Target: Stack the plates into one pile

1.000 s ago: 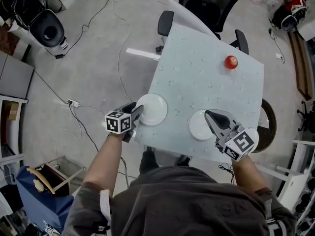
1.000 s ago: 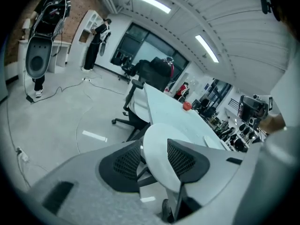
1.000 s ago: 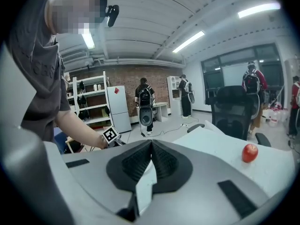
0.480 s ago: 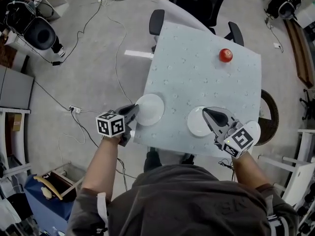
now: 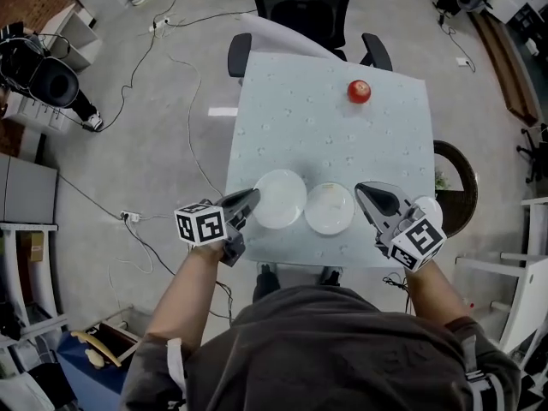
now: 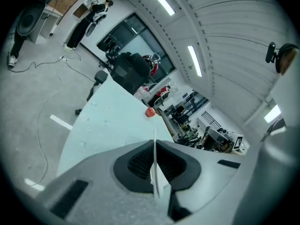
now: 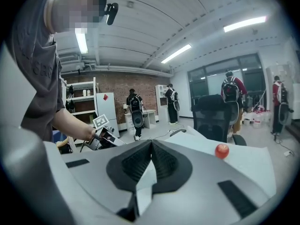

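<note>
A white plate [image 5: 282, 197] is at the table's [image 5: 325, 131] near-left corner. The left gripper [image 5: 253, 194] is closing its jaws on the rim, pads pressing it. A second plate [image 5: 330, 208] lies just beside it along the near edge. The right gripper [image 5: 361, 188], jaws together and empty, is at the second plate's right rim.

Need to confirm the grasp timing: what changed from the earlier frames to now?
The left gripper, earlier open around the rim of the left plate, is closing on that rim and has brought the plate rightward until it meets the right plate. The right gripper, earlier over the right plate, now sits just right of it. Right plate, red ball and table stayed put.
</note>
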